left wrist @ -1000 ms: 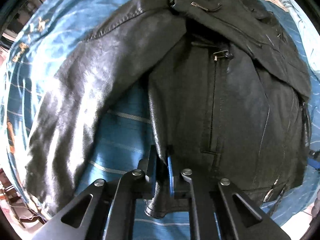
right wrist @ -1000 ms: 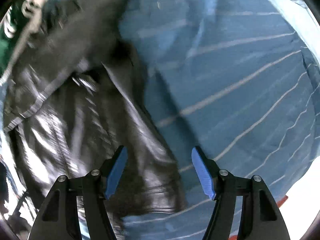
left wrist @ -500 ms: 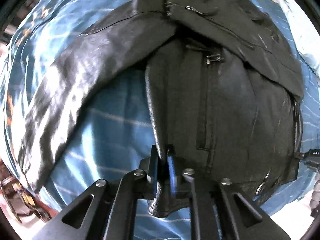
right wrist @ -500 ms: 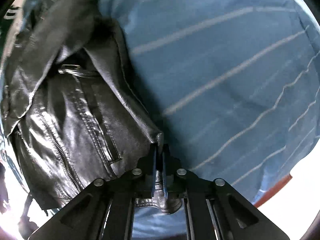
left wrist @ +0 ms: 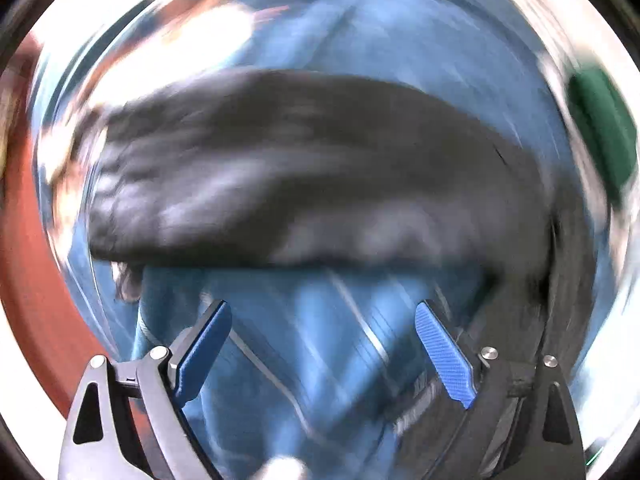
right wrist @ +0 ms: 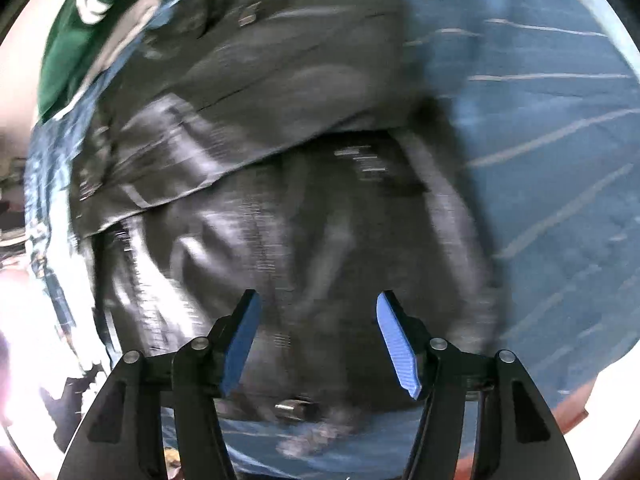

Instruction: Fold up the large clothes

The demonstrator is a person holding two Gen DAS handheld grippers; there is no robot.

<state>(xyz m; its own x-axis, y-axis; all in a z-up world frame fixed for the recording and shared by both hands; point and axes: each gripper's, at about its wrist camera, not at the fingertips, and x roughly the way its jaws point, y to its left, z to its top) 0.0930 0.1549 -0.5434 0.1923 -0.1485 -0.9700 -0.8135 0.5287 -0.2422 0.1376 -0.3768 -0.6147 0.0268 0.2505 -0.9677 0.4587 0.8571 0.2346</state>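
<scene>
Both grippers had let go of the jacket since half a second before, when each was pinched on a bottom corner of the hem. The left gripper (left wrist: 322,354) now stood with its blue pads (left wrist: 444,354) spread wide and nothing between them, only striped blue bedsheet (left wrist: 304,360) showing through the gap. The black leather jacket (left wrist: 304,176) lay across the middle of the left wrist view as a dark, blurred band, ahead of the fingertips and apart from them, with a darker fold running down the right side close beside the right finger. Over on the other side, the right gripper (right wrist: 318,342) was likewise parted, blue pads (right wrist: 398,348) wide, hovering over the lower part of the jacket (right wrist: 280,184); whether the tips touched the leather could not be told through the motion blur. From that view the jacket covered the centre and left of the sheet (right wrist: 560,152), one panel folded across its upper half, a small metal snap (right wrist: 294,406) near the hem just below the fingers. Some green cloth (right wrist: 68,52) sat at the far upper left beyond the jacket, and the same green cloth (left wrist: 604,132) showed at the right edge of the left wrist view. Both pictures were heavily smeared.
</scene>
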